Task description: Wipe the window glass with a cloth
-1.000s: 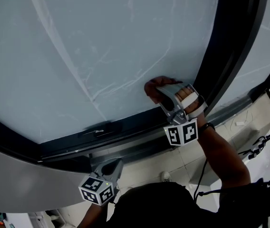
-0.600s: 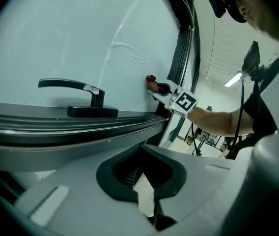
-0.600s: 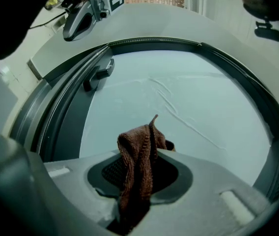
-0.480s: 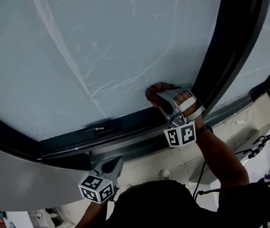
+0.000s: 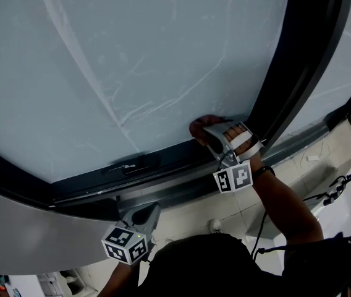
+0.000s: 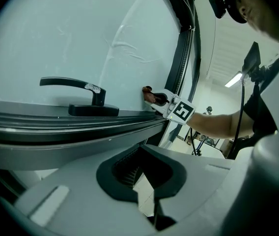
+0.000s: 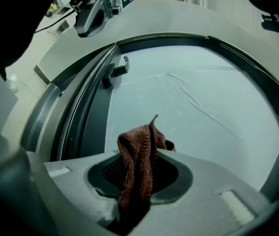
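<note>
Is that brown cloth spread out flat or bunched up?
Bunched up: the cloth stands in crumpled folds, pinched between the right gripper's jaws.

The cloth (image 7: 138,161) clamped in the right gripper (image 7: 142,181) is brown, coarse-knit and fuzzy. That gripper and the left gripper (image 6: 149,191) are matt grey plastic. Ahead of them the window glass (image 5: 132,60) is smooth, pale and faintly streaked. Its frame (image 5: 305,54) looks like dark satin metal, and its handle (image 6: 68,82) is glossy black.

two grippers (image 5: 146,215) (image 5: 215,132), one cloth (image 7: 138,161), one window handle (image 6: 66,82)
</note>
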Tool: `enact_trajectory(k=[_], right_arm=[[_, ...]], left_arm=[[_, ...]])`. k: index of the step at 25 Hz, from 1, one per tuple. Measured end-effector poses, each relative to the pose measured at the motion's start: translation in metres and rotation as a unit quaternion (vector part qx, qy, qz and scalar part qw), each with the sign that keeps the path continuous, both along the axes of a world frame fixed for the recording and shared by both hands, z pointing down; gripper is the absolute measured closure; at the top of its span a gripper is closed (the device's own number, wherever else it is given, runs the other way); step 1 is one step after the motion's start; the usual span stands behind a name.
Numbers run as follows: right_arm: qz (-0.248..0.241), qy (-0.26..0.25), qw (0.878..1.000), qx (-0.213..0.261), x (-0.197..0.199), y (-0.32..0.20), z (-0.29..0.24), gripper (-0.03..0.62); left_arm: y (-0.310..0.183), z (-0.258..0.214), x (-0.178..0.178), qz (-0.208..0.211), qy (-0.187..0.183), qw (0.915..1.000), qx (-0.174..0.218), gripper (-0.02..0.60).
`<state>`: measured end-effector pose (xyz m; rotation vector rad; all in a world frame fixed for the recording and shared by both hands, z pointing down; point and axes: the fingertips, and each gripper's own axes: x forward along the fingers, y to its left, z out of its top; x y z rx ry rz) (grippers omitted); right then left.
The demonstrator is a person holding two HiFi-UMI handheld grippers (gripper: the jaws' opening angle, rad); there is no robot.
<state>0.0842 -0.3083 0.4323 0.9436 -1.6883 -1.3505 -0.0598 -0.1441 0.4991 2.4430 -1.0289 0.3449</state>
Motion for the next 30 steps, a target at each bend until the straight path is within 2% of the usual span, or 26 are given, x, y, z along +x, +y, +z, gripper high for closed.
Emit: enact_trajectory(k=[16, 30], right_arm=[[0.003, 0.025, 0.999, -0.039, 0.001, 0.0, 0.038, 0.516], [0.005, 0.043, 0.998, -0.043, 0.001, -0.001, 0.041, 0.517]], left_arm=[[0.001, 0.001, -0.002, -0.004, 0.001, 1.0, -0.002, 0.565], [0.002, -0.001, -0.002, -0.003, 0.003, 1.0, 0.001, 0.565]])
